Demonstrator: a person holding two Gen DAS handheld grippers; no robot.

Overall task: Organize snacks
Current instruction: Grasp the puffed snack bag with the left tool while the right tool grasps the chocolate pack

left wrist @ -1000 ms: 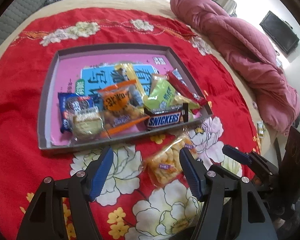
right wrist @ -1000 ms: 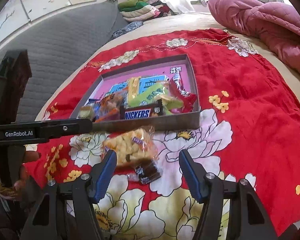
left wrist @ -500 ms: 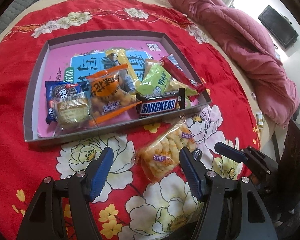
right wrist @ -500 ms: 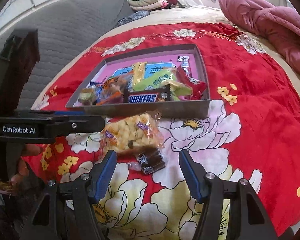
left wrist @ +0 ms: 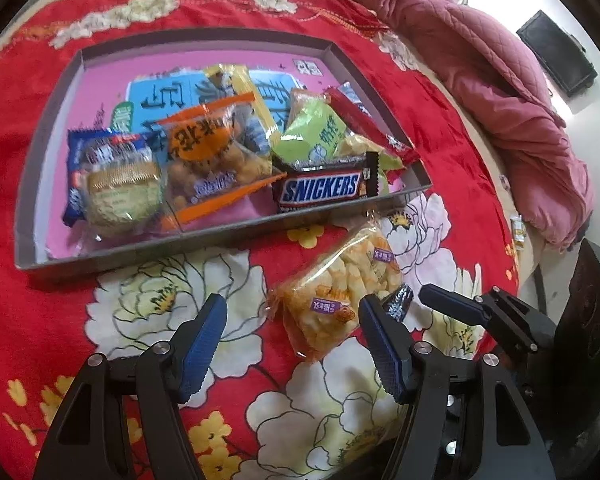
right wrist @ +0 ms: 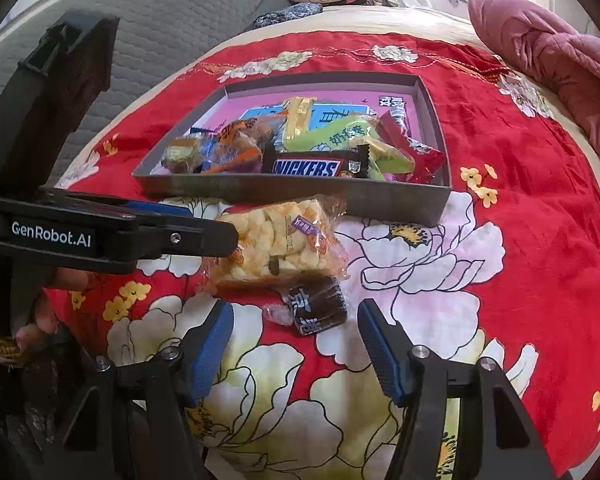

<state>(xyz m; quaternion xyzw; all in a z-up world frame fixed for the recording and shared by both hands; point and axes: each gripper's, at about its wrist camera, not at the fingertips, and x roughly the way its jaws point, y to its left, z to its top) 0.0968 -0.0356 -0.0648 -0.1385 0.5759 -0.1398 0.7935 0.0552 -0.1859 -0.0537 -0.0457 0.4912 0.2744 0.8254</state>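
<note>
Both grippers are held with jaws wide, nothing between them: left gripper [left wrist: 292, 316], right gripper [right wrist: 296, 324]. A clear pack of yellow puffed snacks [right wrist: 280, 240] lies on the red floral cloth [right wrist: 520, 208] just outside the grey tray [right wrist: 300, 192]. A small dark wrapped sweet [right wrist: 320, 312] touches it; the label is unreadable.

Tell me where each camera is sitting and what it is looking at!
Left wrist: on the left gripper, tilted down at the rice cracker pack; its own open fingers and the right gripper show.
Right wrist: on the right gripper, tilted down at the small dark snack; its open fingers, the left gripper and a hand show.
Both see the snack tray, cracker pack and red flowered cloth.
</note>
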